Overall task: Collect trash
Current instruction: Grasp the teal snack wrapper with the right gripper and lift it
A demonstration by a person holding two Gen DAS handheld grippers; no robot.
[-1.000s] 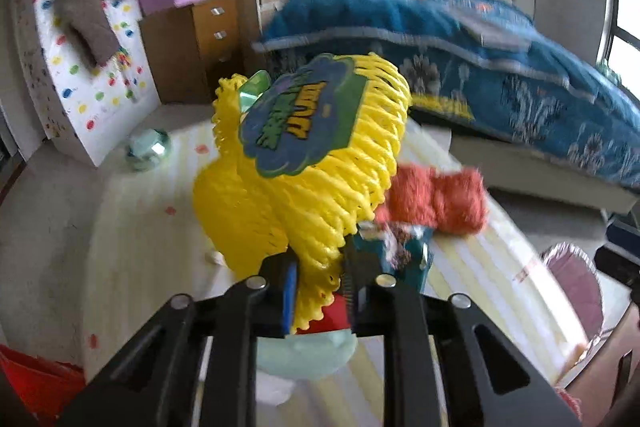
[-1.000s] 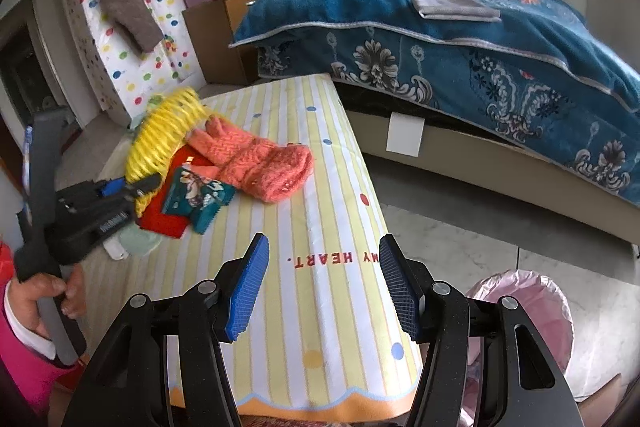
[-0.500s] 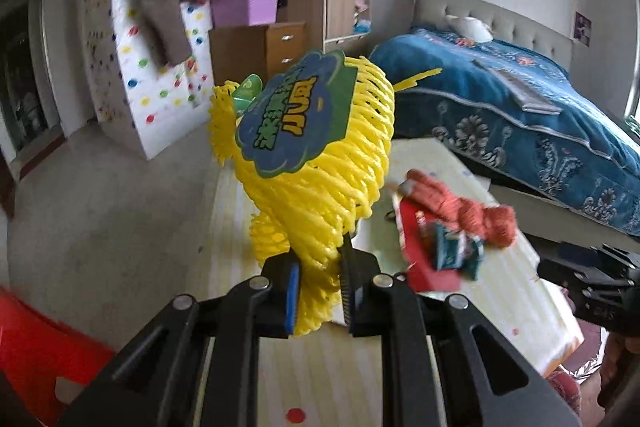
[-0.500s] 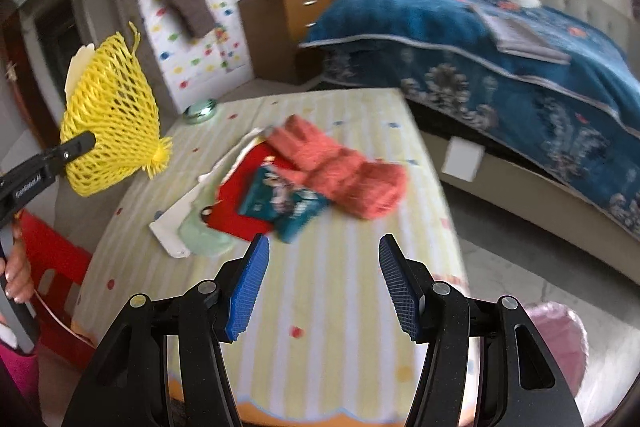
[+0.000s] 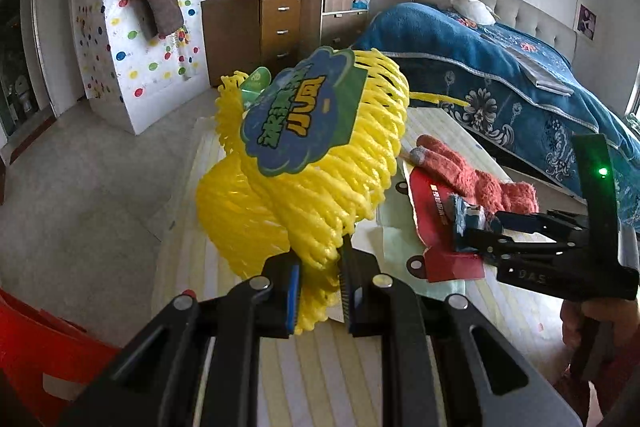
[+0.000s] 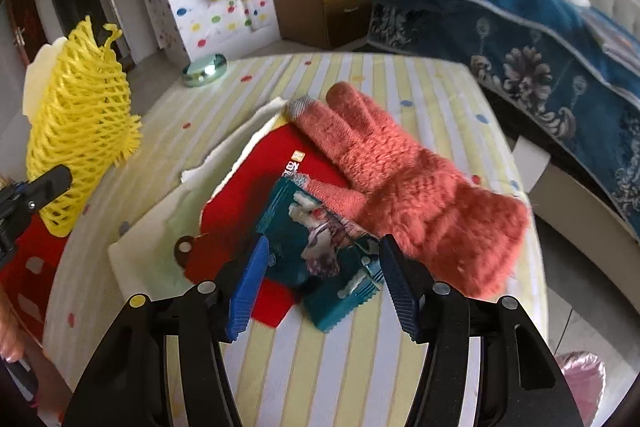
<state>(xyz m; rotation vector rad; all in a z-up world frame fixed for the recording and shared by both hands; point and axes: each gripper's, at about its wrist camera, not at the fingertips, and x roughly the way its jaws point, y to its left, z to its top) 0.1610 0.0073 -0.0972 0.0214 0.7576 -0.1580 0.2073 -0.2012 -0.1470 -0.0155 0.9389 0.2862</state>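
Note:
My left gripper (image 5: 320, 297) is shut on a yellow foam fruit net (image 5: 308, 167) with a blue-green label, held up above the left side of the striped table (image 6: 432, 95). The net also shows at the left of the right wrist view (image 6: 80, 131). My right gripper (image 6: 322, 287) is open, its jaws either side of a teal snack wrapper (image 6: 320, 239) that lies on a red paper packet (image 6: 256, 183). In the left wrist view the right gripper (image 5: 472, 227) reaches in from the right at the wrapper. An orange knitted glove (image 6: 404, 191) lies beside the wrapper.
A pale green sheet (image 6: 160, 247) and a white paper scrap (image 6: 228, 151) lie under the red packet. A small round green tin (image 6: 205, 69) sits at the table's far corner. A blue-covered bed (image 5: 500, 75) stands behind, a red chair (image 5: 36, 347) at left, a pink bin (image 6: 584, 383) at lower right.
My right gripper has moved forward and down until its open jaws flank the teal wrapper. My left gripper still holds the yellow net, shifted a little left and back.

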